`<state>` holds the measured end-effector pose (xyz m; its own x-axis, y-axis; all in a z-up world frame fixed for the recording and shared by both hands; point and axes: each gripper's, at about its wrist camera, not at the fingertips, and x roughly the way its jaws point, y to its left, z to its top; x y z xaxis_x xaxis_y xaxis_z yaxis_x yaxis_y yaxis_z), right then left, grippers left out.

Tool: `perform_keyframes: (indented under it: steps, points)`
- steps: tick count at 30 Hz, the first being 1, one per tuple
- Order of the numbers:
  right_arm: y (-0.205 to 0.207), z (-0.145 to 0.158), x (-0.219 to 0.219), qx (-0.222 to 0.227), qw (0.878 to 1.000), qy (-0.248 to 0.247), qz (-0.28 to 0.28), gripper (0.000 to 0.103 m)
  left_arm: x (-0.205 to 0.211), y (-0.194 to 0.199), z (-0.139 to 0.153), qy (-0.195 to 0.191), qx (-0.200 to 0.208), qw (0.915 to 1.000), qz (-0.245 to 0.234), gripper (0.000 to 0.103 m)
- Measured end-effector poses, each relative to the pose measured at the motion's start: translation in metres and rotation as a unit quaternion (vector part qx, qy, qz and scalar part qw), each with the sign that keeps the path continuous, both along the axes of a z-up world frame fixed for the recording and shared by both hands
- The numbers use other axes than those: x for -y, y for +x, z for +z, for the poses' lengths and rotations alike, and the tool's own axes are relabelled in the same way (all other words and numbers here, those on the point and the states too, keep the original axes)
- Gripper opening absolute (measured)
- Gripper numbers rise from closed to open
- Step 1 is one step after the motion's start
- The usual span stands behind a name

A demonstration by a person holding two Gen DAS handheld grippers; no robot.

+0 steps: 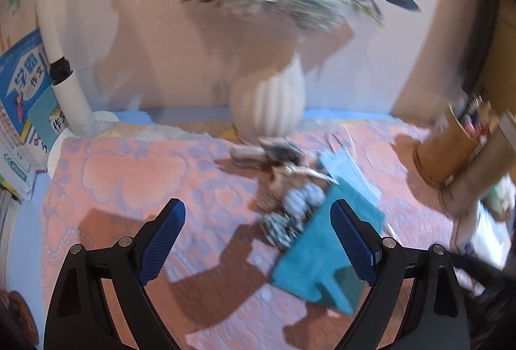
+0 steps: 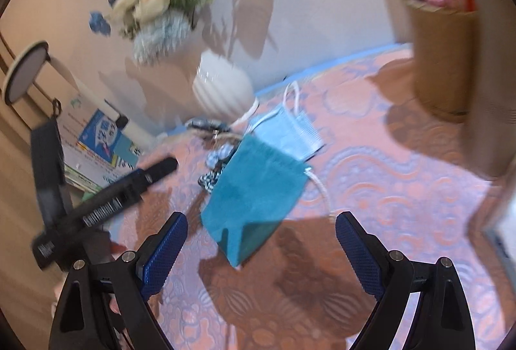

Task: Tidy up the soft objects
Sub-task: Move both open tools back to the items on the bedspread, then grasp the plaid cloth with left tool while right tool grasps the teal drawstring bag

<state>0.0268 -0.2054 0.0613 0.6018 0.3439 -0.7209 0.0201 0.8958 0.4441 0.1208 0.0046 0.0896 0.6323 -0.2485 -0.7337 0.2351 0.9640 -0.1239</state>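
Pink embossed cloth [image 2: 387, 188] bears fuzzy teal pouch [image 2: 254, 188], perhaps terry.

- The small patterned cloth pieces [image 1: 287, 208] heaped beside the teal plush fabric pouch [image 1: 309, 259] are smeared by motion; their shapes cannot be told apart.
- The pale blue pleated face mask [image 2: 290, 134] is partly hidden under the pouch.
- The bouquet in the white ribbed vase [image 1: 271, 101] is blurred and cut off at the top edge.
- The contents of the tan cylindrical holder [image 2: 441, 59] are too blurred to identify.
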Motion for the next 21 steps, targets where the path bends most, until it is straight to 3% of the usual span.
perform_keyframes:
  steps: [6,10,13,17,21]
  points:
    - [0.027,-0.033,-0.025,-0.023,1.000,-0.010,0.018,0.092,-0.003,0.040,-0.009,-0.063,-0.010,0.9979,-0.014,0.091]
    - [0.036,-0.039,-0.035,-0.003,0.999,-0.023,0.022,0.103,0.010,0.063,-0.024,-0.057,-0.018,0.9980,-0.020,0.091]
    - [0.037,-0.043,-0.041,0.023,0.999,-0.044,0.018,0.103,0.016,0.079,-0.047,-0.047,-0.038,0.9981,-0.014,0.091]
    - [0.034,-0.046,-0.047,0.039,0.997,-0.066,0.022,0.103,0.000,0.083,-0.074,-0.116,-0.048,0.9920,-0.015,0.093]
    - [0.037,-0.046,-0.049,0.038,0.996,-0.074,0.023,0.103,0.010,0.079,-0.073,-0.089,-0.027,0.9954,-0.024,0.094]
